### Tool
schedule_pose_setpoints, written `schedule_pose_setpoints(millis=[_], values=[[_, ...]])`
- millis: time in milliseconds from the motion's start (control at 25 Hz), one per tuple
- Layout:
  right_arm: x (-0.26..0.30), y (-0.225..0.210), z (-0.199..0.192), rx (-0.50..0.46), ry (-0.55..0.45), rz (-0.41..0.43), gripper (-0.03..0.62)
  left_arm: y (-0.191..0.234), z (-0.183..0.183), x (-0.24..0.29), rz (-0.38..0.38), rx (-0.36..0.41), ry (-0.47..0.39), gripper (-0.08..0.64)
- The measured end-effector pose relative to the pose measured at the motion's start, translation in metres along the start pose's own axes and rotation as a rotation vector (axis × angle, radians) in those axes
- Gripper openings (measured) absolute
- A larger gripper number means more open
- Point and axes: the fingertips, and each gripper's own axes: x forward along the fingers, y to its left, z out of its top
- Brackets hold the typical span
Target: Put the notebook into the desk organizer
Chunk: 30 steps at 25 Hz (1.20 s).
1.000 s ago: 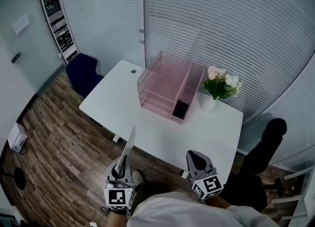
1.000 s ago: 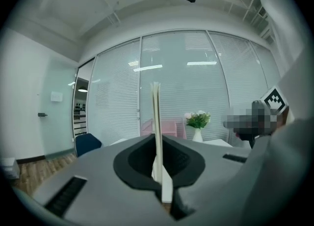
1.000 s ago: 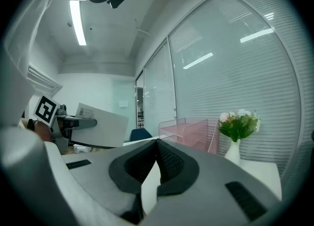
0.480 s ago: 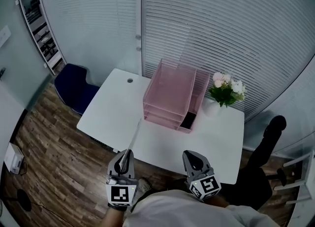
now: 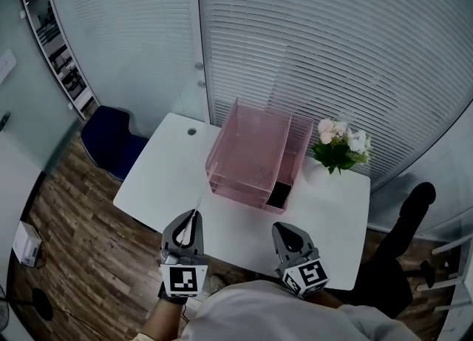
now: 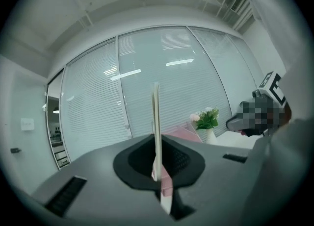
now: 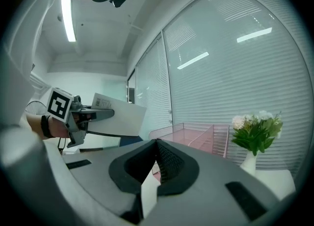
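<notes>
A thin white notebook (image 5: 196,218) is pinched between the jaws of my left gripper (image 5: 186,230), which is shut on it, over the table's near edge. In the left gripper view the notebook (image 6: 156,122) stands edge-on and upright. From the right gripper view its white cover (image 7: 117,117) shows flat, with the left gripper (image 7: 73,116) at its end. The pink wire desk organizer (image 5: 251,153) stands mid-table, beyond both grippers; it also shows as the organizer (image 7: 196,134). My right gripper (image 5: 290,239) hangs shut and empty near the front edge, apart from the notebook.
A vase of flowers (image 5: 338,146) stands right of the organizer on the white table (image 5: 162,184). A blue chair (image 5: 109,138) is at the table's left, a black chair (image 5: 410,210) at its right. Blinds and glass walls lie behind.
The table and organizer have come nearer in the head view. My left gripper has shifted slightly up and right with the notebook, which now looks much shorter. The right gripper has barely moved.
</notes>
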Motion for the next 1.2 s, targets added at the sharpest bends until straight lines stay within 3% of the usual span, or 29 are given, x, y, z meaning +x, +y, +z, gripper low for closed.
schedule_pose_setpoints(millis=[280, 440, 600, 760, 1000, 1200], values=[[-0.012, -0.051, -0.014, 0.049, 0.0, -0.055, 0.014, -0.006, 0.042, 0.08, -0.002, 0.145, -0.036, 0.015], [-0.019, -0.078, -0.022, 0.083, 0.007, -0.114, 0.014, -0.017, 0.066, 0.136, -0.036, 0.364, -0.106, 0.015], [-0.031, -0.097, -0.025, 0.1, 0.005, -0.167, 0.014, -0.035, 0.072, 0.186, -0.086, 0.574, -0.083, 0.015], [-0.043, -0.114, -0.035, 0.119, 0.018, -0.214, 0.014, -0.058, 0.054, 0.235, -0.153, 0.792, -0.04, 0.015], [-0.061, -0.135, -0.044, 0.145, 0.024, -0.292, 0.014, -0.082, 0.0, 0.288, -0.259, 1.036, 0.044, 0.015], [-0.074, -0.144, -0.046, 0.149, 0.043, -0.344, 0.014, -0.095, -0.027, 0.305, -0.341, 1.153, 0.088, 0.017]])
